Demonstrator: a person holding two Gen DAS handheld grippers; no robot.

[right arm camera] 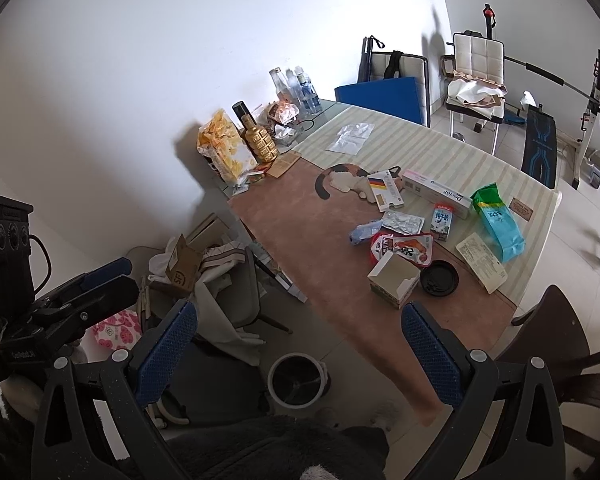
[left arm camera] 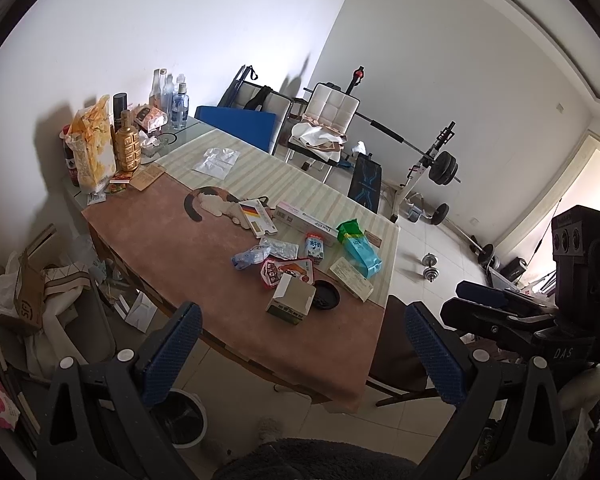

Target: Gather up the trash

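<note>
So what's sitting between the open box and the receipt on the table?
A round black lid lies between the box and the receipt, clearest in the right wrist view.

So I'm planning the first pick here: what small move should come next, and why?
Probably bring the right tool forward and down toward the open carton: both tools are open, holding nothing, off the table, and it lies nearest the edge, near the bin.

You are looking at white walls [left arm camera: 180,20] and a pale tiled floor [left arm camera: 428,240]; daylight is coming through a doorway [left arm camera: 596,184], and a weight bench [left arm camera: 366,178] is standing beyond two chairs [left arm camera: 332,108].
</note>
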